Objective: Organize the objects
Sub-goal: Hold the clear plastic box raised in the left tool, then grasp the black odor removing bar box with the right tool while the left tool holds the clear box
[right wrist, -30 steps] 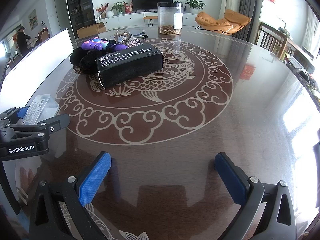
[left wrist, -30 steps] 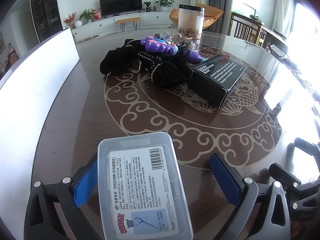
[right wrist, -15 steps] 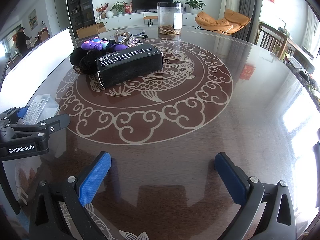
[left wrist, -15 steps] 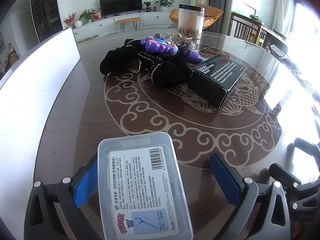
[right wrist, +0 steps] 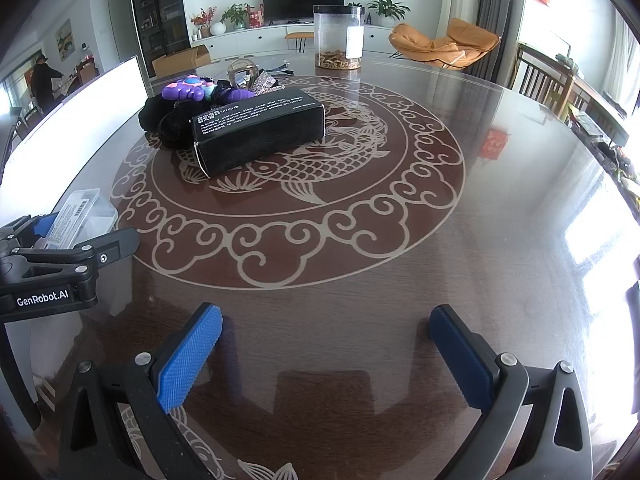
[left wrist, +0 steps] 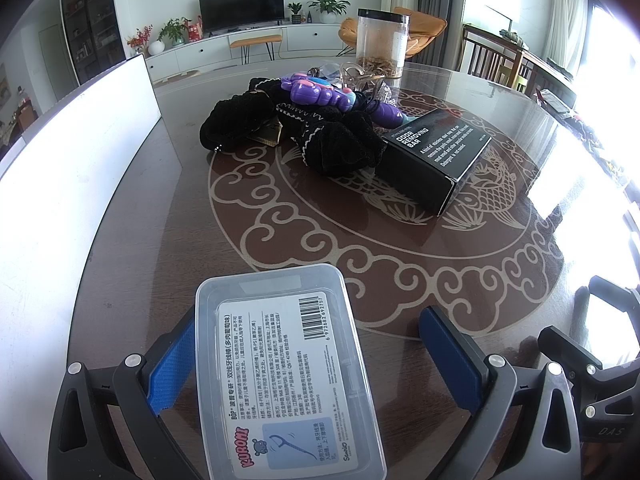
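A clear plastic floss-pick box (left wrist: 286, 372) lies flat on the table between the wide-open fingers of my left gripper (left wrist: 312, 364); its left side is against the left pad, the right pad stands apart. The box also shows in the right wrist view (right wrist: 82, 216). A pile sits mid-table: a black box marked ODOR REMOVING BAR (left wrist: 434, 160) (right wrist: 260, 134), black fabric (left wrist: 320, 136), a purple toy (left wrist: 320, 94) (right wrist: 188, 88). My right gripper (right wrist: 324, 356) is open and empty above bare table.
A white board (left wrist: 72, 184) stands along the table's left side. A clear jar with a black lid (left wrist: 382, 46) (right wrist: 339, 36) stands at the far side. Chairs (right wrist: 544, 80) line the right edge of the round table (right wrist: 500, 240).
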`<action>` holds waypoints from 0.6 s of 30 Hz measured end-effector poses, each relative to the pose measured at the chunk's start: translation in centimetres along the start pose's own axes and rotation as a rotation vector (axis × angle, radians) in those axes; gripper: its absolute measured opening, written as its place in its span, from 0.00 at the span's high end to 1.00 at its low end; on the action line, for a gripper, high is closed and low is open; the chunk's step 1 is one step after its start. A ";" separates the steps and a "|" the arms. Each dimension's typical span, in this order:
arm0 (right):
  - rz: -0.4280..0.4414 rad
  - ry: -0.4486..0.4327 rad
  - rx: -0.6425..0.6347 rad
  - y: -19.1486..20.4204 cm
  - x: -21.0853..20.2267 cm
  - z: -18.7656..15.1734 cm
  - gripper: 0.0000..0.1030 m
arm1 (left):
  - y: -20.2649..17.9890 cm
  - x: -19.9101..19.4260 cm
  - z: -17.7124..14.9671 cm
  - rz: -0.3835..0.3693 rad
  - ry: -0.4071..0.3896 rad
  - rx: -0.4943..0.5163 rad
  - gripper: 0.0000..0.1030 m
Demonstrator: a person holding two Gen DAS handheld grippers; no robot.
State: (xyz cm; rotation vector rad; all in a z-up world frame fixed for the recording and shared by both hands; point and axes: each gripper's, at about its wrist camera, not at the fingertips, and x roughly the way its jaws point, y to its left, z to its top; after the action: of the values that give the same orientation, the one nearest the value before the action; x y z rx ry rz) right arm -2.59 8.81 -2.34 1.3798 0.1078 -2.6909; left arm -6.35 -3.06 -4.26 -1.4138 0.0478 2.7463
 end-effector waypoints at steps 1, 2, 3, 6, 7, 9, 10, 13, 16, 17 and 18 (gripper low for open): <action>0.000 0.000 0.000 0.0 0.0 0.0 0.00 | 0.0 0.0 0.0 0.000 0.000 0.000 0.00; -0.001 0.000 0.000 0.0 0.0 0.0 0.00 | 0.0 0.0 0.0 0.000 0.000 0.000 0.00; 0.000 0.000 0.000 0.0 0.0 0.0 0.00 | 0.0 0.0 0.0 0.000 0.000 0.000 0.00; -0.003 -0.001 0.005 0.0 0.0 0.0 0.00 | 0.0 0.1 0.1 -0.003 0.001 0.000 0.00; -0.004 -0.001 0.005 0.0 0.0 0.0 0.00 | 0.0 0.1 0.1 -0.008 0.002 0.011 0.00; -0.004 -0.001 0.006 0.0 0.0 0.0 0.00 | 0.2 0.0 0.0 -0.039 0.028 0.056 0.00; -0.004 -0.001 0.006 0.0 0.0 0.0 0.00 | 0.6 -0.1 -0.2 -0.052 0.038 0.077 0.00; -0.004 0.000 0.006 0.0 0.0 0.0 0.00 | 2.7 -0.6 -0.9 -0.041 0.026 0.050 0.00; -0.002 0.003 0.006 0.0 0.0 0.0 0.00 | 3.2 -0.8 -1.1 -0.021 0.022 0.026 0.00; 0.003 0.007 0.003 0.0 0.1 0.2 0.00 | 3.0 -0.8 -1.1 -0.016 0.020 0.022 0.00; 0.011 0.022 -0.006 0.0 0.4 0.5 0.00 | 3.0 -0.8 -1.0 -0.015 0.020 0.021 0.00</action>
State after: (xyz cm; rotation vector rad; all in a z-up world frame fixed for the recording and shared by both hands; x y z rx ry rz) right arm -3.21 8.69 -2.35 1.4038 0.1099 -2.6651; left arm -5.24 -6.15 -4.23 -1.4308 0.0661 2.7113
